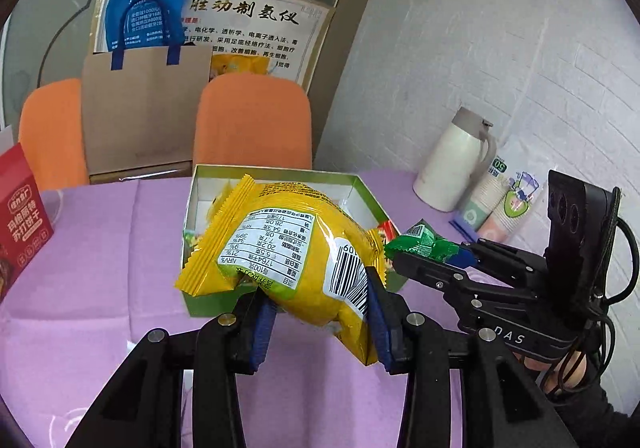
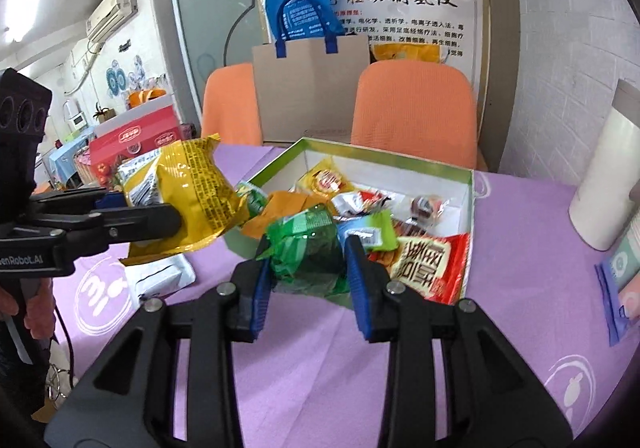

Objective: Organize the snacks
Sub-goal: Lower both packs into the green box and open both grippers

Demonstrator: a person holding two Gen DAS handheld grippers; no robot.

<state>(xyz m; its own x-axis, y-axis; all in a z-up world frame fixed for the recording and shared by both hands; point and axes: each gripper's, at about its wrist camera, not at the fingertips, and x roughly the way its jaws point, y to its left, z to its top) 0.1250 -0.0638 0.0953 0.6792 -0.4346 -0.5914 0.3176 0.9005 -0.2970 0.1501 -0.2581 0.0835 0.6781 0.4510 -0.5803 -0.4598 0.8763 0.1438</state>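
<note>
The left claw [image 1: 320, 312] grips a puffy yellow snack bag [image 1: 288, 248] between its blue pads, holding it in the air above the near edge of the green-rimmed box [image 1: 276, 170], with the nutrition label and barcode facing the camera. From the right wrist view the same yellow bag [image 2: 192, 188] hangs just left of the box [image 2: 384, 156], above the purple table [image 2: 520, 248].

The right claw [image 2: 308, 276] is closed on a crumpled green packet [image 2: 308, 248], held at the box's near side; in the left wrist view this packet [image 1: 424, 242] sits at the tip of the right claw [image 1: 424, 260], just beside the yellow bag.

Inside the box lie more snacks, among them a red packet [image 2: 428, 264] in the near right corner and a yellow packet [image 2: 324, 180] toward the far side. A white packet [image 2: 160, 280] lies on the table near the box's left side.

A white thermos [image 1: 452, 164] stands toward the table's right edge, with sleeved paper cups [image 1: 500, 204] just beside it. A red carton [image 1: 20, 220] stands at the left edge. Two orange chairs [image 1: 252, 120] are behind the far edge.
</note>
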